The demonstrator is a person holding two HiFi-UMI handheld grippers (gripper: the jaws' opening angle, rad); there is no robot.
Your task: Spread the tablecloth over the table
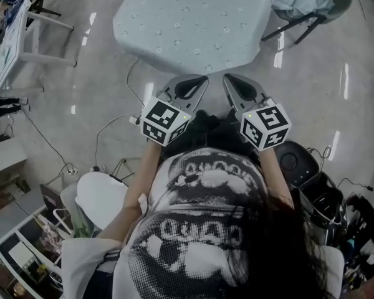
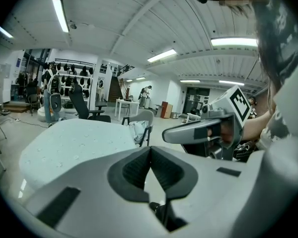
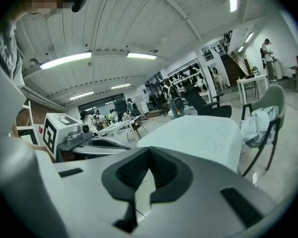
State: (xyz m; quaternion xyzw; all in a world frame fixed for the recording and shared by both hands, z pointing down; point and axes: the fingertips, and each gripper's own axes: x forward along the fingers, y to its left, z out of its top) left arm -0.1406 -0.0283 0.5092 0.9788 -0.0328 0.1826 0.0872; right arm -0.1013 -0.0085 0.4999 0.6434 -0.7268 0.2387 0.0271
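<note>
Tablecloth (image 1: 193, 23), pale blue-green with small scattered flower marks, covers the whole tabletop in the head view. It lies smooth on top and its edges hang down over the sides. The left gripper (image 1: 199, 80) and right gripper (image 1: 229, 78) are held side by side close to the person's chest. Their tips point toward the near edge of the cloth without touching it. Glossy floor (image 1: 93, 86) lies open to the left and right of the table. A chair (image 1: 311, 14) heaped with pale fabric stands just beside the far right corner, and cables (image 1: 115, 126) trail on the floor at the near left.

In the left gripper view the jaws are pressed together with nothing between them. The draped cloth sits ahead at the left and the other gripper at the right.

In the right gripper view the jaws are likewise together and empty. The covered table is ahead, its near side hanging straight, with the chair to its right.
</note>
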